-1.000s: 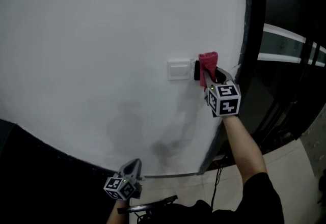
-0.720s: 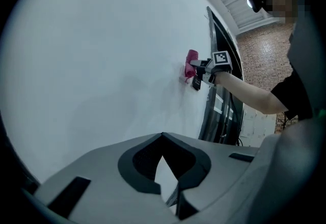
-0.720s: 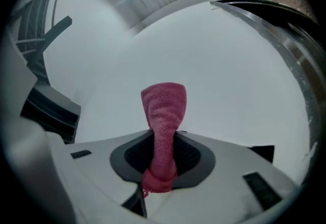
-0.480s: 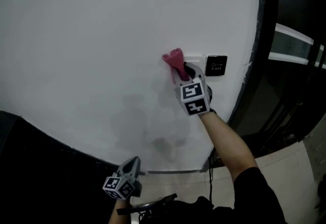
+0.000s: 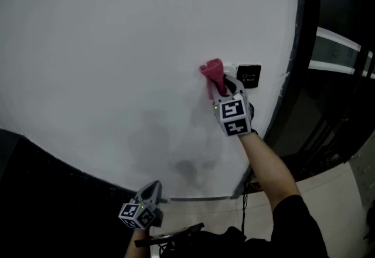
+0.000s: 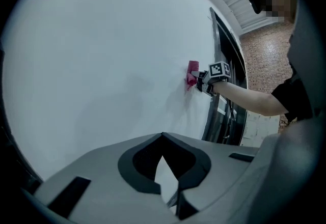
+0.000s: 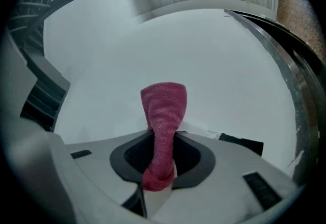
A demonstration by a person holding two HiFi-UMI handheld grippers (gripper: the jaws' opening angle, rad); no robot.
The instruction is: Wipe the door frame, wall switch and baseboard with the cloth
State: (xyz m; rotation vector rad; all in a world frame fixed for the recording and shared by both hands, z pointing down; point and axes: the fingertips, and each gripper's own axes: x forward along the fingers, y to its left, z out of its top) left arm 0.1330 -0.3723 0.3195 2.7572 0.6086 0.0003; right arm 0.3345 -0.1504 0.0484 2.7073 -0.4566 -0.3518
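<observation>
I had my right gripper (image 5: 219,88) raised against the white wall (image 5: 117,46), its jaws clamped on the pink cloth (image 5: 212,71). In the right gripper view, the cloth (image 7: 163,116) stood up out of the right gripper (image 7: 162,166) as a bunched roll, with its free end touching the wall. That end lay over most of the white wall switch (image 5: 230,67), just left of a black plate (image 5: 249,75). The dark door frame (image 5: 304,16) ran up the right side, near the plate. My left gripper (image 5: 152,189) hung low, well apart from the cloth. In its own view the left gripper (image 6: 164,177) had its jaw tips together, holding nothing.
</observation>
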